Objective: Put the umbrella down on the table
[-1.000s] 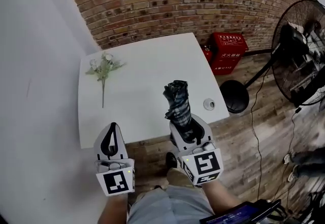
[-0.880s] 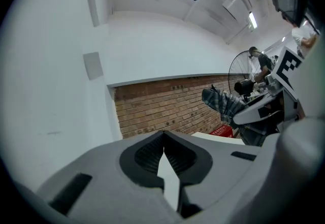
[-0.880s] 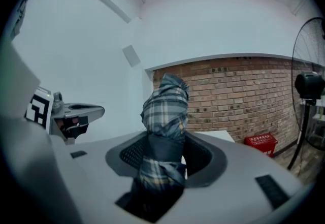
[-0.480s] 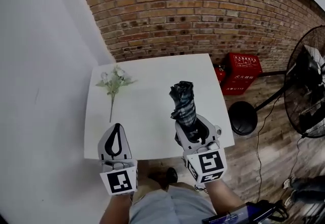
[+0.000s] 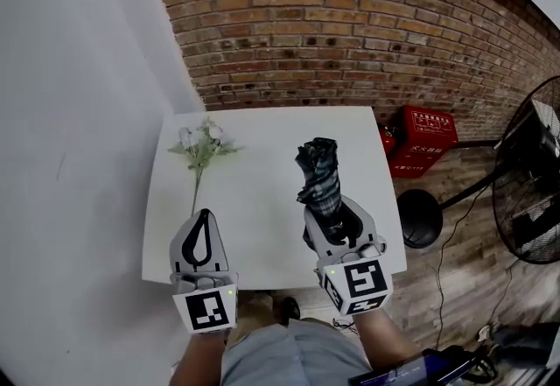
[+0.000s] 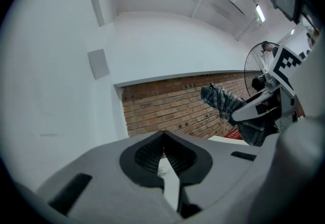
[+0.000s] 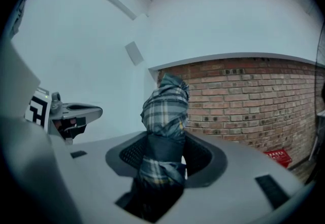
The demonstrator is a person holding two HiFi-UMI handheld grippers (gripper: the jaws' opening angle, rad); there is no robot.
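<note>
Flowers first: a pale artificial flower sprig with a long green stem lies on the left half of the white square table, well apart from everything else. Nearer the person, the left gripper hangs over the table's near-left edge. Its jaws are pinched together at the tips, nothing in them.

Moving right, the right gripper is clamped on the folded dark plaid fabric umbrella. The black pads squeeze its lower part, and the bunched end sticks out past the jaws toward the red brick wall. So the umbrella's up in the gripper over the table's right half, not lying on it.

Off the table's right side, a red box sits on the wooden floor by the wall, with a black pedestal fan further right.
</note>
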